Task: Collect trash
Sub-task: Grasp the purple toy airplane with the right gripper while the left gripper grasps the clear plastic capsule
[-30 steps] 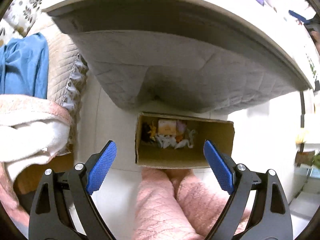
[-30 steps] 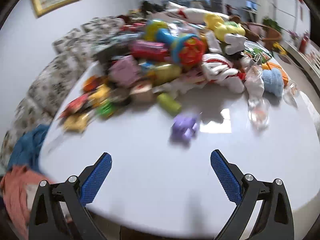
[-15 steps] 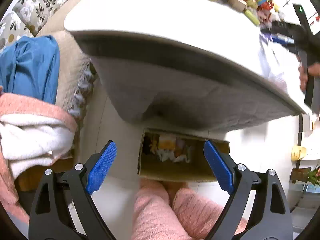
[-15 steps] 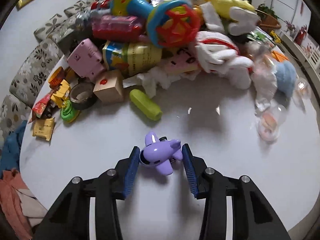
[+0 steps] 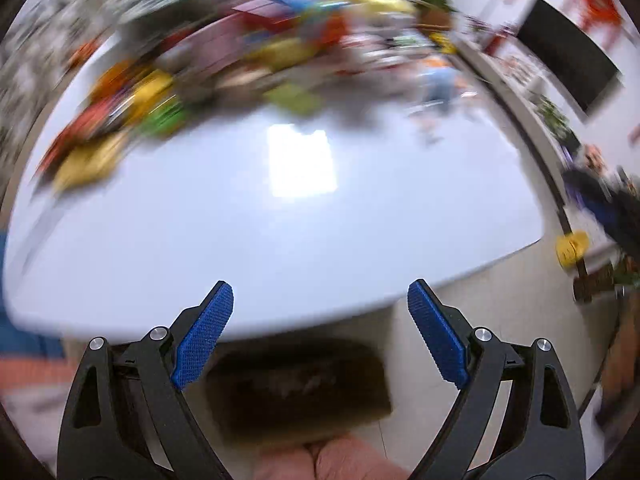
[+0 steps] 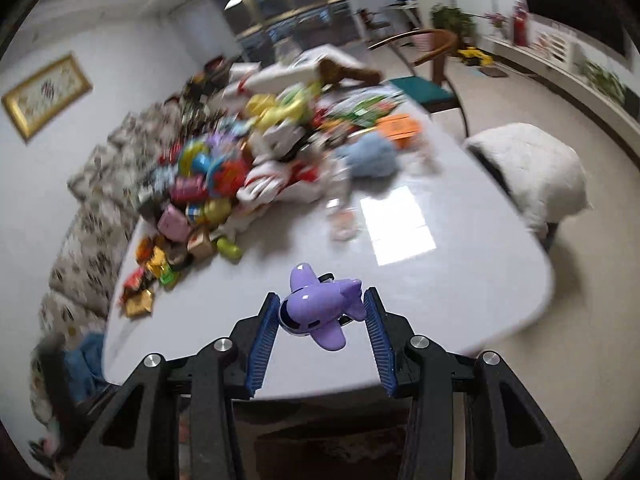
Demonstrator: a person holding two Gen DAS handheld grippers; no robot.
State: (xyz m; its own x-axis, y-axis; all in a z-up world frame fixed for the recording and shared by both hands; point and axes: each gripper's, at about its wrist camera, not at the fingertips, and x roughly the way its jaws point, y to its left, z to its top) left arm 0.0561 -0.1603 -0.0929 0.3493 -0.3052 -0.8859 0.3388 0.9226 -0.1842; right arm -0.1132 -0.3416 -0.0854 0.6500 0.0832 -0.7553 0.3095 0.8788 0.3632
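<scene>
The right gripper (image 6: pixel 320 320) is clamped on a purple toy plane (image 6: pixel 318 310), its blue pads pressed against the plane's two sides, and it holds the toy in the air above the near edge of the white table (image 6: pixel 460 280). The plane's nose points down toward the camera, with one wing sticking up. Farther back on the table lies a pile of toys and wrappers (image 6: pixel 248 168), well apart from the plane; a green capsule-shaped piece (image 6: pixel 229 249) sits at the pile's near edge, and a blue fluffy thing (image 6: pixel 370 156) lies at the pile's right side. Beyond the table's right end stands a seat with a white cover (image 6: pixel 532 168). The left gripper (image 5: pixel 320 328) has its blue pads (image 5: pixel 204 336) standing wide apart with nothing between them, above the near edge of the table (image 5: pixel 280 240). Below that edge, on the floor, is a dark open box (image 5: pixel 300 388), blurred, so what it holds cannot be made out. The pile on the table is smeared in this view.
</scene>
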